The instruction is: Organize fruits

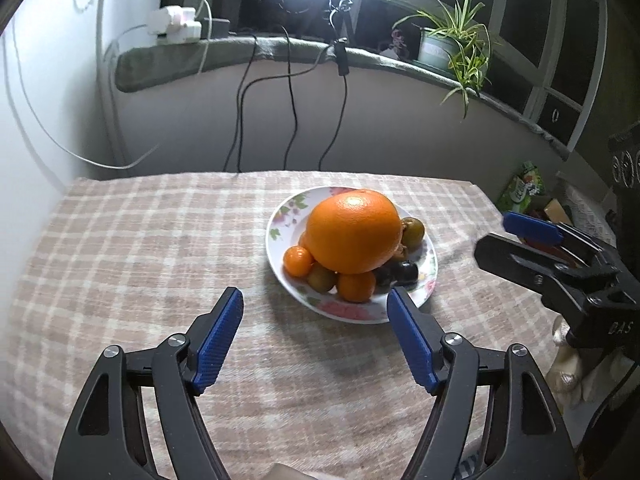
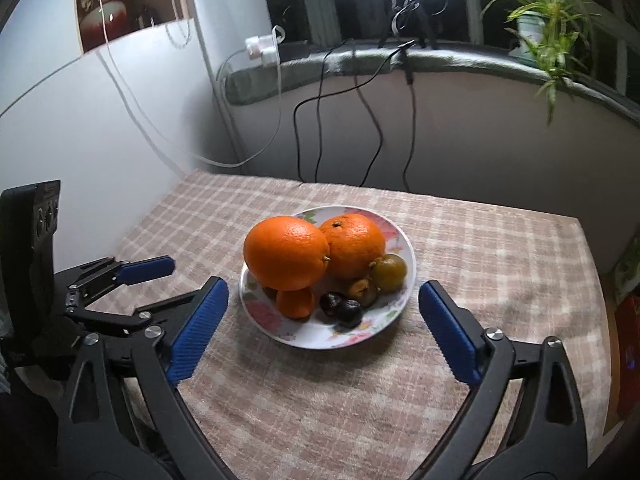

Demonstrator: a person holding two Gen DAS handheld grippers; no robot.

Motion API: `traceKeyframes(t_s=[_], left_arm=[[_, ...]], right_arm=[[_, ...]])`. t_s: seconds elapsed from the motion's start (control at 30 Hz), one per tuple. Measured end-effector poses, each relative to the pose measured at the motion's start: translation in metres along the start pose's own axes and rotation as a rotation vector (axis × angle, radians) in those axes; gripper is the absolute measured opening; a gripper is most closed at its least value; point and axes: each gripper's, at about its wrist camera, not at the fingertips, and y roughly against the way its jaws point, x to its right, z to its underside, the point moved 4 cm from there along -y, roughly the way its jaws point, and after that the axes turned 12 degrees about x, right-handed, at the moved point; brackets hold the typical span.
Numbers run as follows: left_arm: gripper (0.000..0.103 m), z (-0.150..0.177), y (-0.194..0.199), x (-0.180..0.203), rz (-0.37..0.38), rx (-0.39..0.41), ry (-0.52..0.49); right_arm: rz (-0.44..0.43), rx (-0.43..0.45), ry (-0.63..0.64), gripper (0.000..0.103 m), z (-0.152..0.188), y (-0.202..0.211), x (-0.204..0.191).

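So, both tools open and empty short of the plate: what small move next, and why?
Probably ease the right tool forward, around the top orange. It sits highest, perched on smaller fruit on the plate, so lifting it first frees the rest. The left tool could wait.

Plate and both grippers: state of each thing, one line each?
left gripper: open, empty, short of the plate.
right gripper: open, empty, short of the plate.
plate: upright on the checked cloth, loaded with fruit.
front orange: perched on smaller fruit, touching the rear one.
rear orange: on the plate.
small orange fruit: under the front orange.
dark plums: side by side near the plate's front.
green plum: against the rear orange.
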Motion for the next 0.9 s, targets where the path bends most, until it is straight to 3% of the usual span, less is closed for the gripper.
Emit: traceKeyframes(t_s=[0.57, 0.9], left_arm=[[0.082, 0.002, 0.014, 0.004, -0.075, 0.035, -0.032], [0.085, 0.003, 0.015, 0.004, -0.087, 0.036, -0.037]], right_arm=[[0.148, 0.068, -0.007, 0.103, 0.010, 0.025, 0.012], [0.157, 0.070, -0.001, 0.103, 0.010, 0.024, 0.011]])
